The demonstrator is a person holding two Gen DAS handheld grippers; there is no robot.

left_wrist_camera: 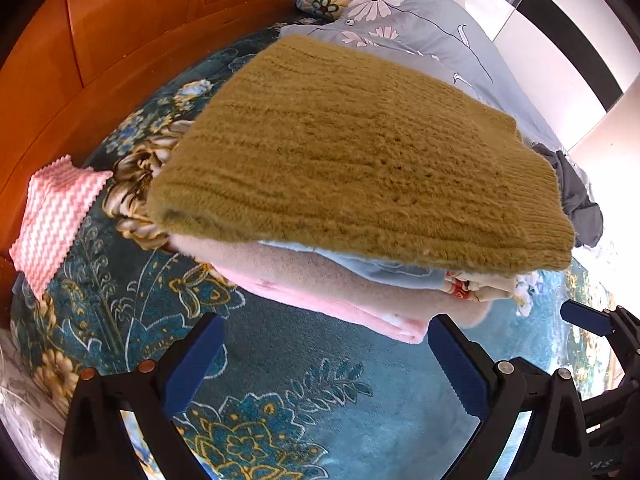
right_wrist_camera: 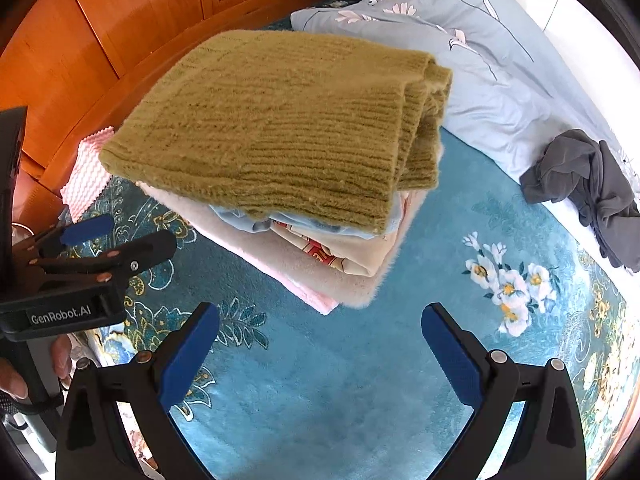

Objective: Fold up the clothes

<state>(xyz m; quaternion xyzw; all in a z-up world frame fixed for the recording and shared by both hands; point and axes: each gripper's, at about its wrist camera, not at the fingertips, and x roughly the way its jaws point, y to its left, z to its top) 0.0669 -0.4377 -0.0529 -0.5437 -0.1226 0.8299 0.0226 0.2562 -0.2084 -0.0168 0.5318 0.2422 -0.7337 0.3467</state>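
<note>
A folded olive knit sweater (left_wrist_camera: 340, 160) (right_wrist_camera: 280, 128) lies on top of a stack of folded clothes: a light blue piece, a printed cream piece (right_wrist_camera: 344, 252) and a pink fleece (left_wrist_camera: 332, 300) at the bottom. The stack sits on a teal floral blanket (left_wrist_camera: 320, 360) (right_wrist_camera: 320, 380). My left gripper (left_wrist_camera: 326, 360) is open and empty, just in front of the stack. My right gripper (right_wrist_camera: 320, 356) is open and empty, also in front of the stack. A crumpled dark grey garment (right_wrist_camera: 588, 192) (left_wrist_camera: 576, 192) lies to the right.
A pink zigzag cloth (left_wrist_camera: 56, 216) (right_wrist_camera: 86, 180) lies left of the stack by the orange wooden headboard (left_wrist_camera: 100, 40) (right_wrist_camera: 80, 40). A grey floral duvet (left_wrist_camera: 420, 20) (right_wrist_camera: 460, 40) lies behind. The left gripper also shows at the left of the right wrist view (right_wrist_camera: 92, 248).
</note>
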